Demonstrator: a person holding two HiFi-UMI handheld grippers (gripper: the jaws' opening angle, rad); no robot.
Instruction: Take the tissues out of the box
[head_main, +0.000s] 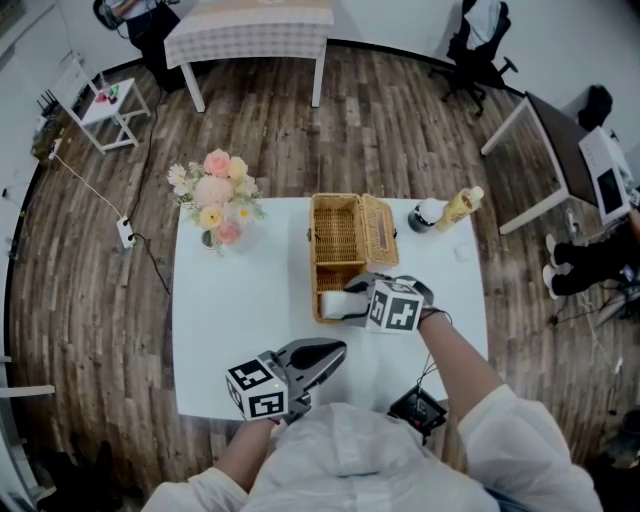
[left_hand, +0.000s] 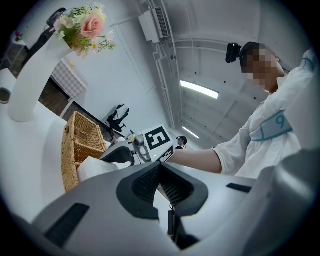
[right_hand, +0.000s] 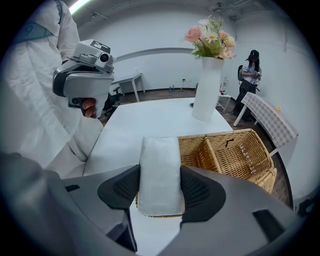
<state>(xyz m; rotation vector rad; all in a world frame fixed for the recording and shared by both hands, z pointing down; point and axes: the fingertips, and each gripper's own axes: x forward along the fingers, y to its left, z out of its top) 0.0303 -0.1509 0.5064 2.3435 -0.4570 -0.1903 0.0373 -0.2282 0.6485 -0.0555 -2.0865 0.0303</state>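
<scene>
A wicker basket (head_main: 340, 240) with its lid swung open stands in the middle of the white table (head_main: 230, 300). A white tissue pack (right_hand: 160, 172) lies at the basket's near end (right_hand: 235, 150). My right gripper (right_hand: 159, 185) points steeply down over it, and both pads touch the pack's long sides. In the head view the pack (head_main: 335, 303) shows just left of the right gripper (head_main: 350, 300). My left gripper (head_main: 330, 355) hovers level over the table's near part, shut with nothing in it. Its closed jaws (left_hand: 160, 167) point towards the basket (left_hand: 80, 140).
A white vase of pink and yellow flowers (head_main: 215, 200) stands at the table's far left. A yellow bottle (head_main: 458, 208) and a dark cup (head_main: 425, 215) sit at the far right. A black device (head_main: 420, 410) lies at the near edge. A person (right_hand: 250, 70) stands in the room behind.
</scene>
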